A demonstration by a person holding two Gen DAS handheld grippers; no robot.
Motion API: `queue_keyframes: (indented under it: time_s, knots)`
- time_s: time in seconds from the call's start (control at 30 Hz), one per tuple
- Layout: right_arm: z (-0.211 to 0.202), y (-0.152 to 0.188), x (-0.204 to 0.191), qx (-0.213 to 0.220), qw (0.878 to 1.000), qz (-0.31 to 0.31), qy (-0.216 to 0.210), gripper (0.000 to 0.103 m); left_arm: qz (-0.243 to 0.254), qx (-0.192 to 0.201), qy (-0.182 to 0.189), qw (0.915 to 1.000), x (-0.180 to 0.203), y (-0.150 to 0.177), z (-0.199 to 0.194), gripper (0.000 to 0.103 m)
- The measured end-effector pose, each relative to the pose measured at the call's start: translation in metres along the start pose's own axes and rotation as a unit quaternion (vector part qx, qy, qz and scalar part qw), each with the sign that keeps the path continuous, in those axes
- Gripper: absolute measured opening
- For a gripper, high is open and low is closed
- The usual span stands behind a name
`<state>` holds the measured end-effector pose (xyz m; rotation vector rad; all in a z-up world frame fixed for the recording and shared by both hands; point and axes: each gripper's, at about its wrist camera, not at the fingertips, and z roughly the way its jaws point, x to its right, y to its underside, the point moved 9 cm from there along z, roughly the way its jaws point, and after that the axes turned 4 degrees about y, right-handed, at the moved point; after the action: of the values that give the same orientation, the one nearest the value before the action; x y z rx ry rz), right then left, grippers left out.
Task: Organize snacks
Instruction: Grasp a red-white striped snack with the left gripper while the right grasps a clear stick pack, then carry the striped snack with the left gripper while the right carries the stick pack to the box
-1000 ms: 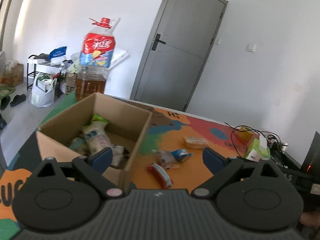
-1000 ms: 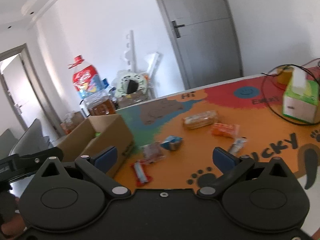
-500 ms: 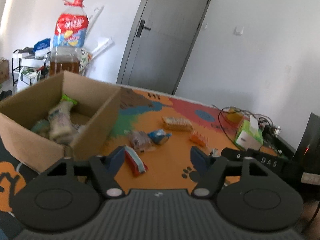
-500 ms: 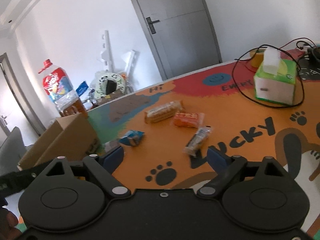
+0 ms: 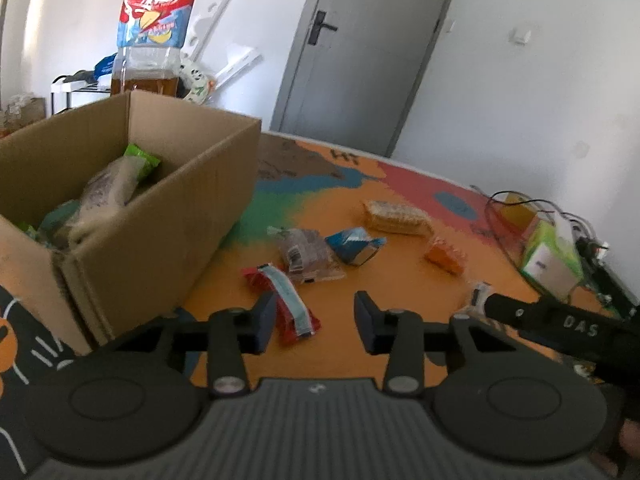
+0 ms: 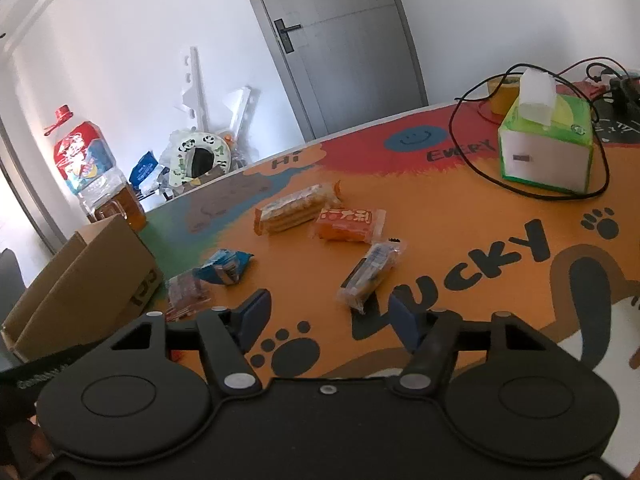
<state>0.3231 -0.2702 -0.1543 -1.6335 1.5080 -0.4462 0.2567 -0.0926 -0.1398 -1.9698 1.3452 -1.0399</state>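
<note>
A cardboard box [image 5: 160, 216] with several snack packets inside stands at the left. Loose on the orange mat lie a red-and-blue bar [image 5: 286, 304], a clear packet [image 5: 306, 256], a blue packet [image 5: 354, 246], a cracker pack [image 5: 396, 218] and an orange packet [image 5: 446, 258]. My left gripper [image 5: 316, 320] hovers low, its jaws closing, and the near end of the red-and-blue bar lies between the fingers; the pads do not press it. My right gripper [image 6: 328, 316] is also closing, empty, just short of a clear-wrapped bar [image 6: 370, 276].
A big oil bottle [image 5: 150, 40] stands behind the box. A green tissue box [image 6: 544, 148] ringed by a black cable [image 6: 472, 160] sits at the far right. The right gripper's body [image 5: 560, 320] reaches in at the left view's right side.
Both grippers have come down and forward toward the loose snacks, and both pairs of jaws have narrowed. The left view has swung from over the box to the mat.
</note>
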Motion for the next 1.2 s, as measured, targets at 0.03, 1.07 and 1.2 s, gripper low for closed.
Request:
queue_keyframes:
  time_s: [0.03, 1.07, 1.2]
  knots:
    - [0.003, 0.0, 0.0, -0.001, 1.0, -0.001, 0.0, 0.065, -0.002, -0.002, -0.007, 1.0, -0.001, 0.0, 0.003, 0.039]
    - [0.033, 0.0, -0.003, -0.021, 0.999, -0.038, 0.019, 0.021, -0.018, -0.012, -0.004, 0.9998, -0.007, 0.008, 0.019, 0.021]
    - [0.017, -0.001, -0.016, -0.007, 0.999, -0.043, 0.004, 0.021, -0.011, 0.0, 0.009, 0.9999, 0.0, 0.002, 0.006, 0.021]
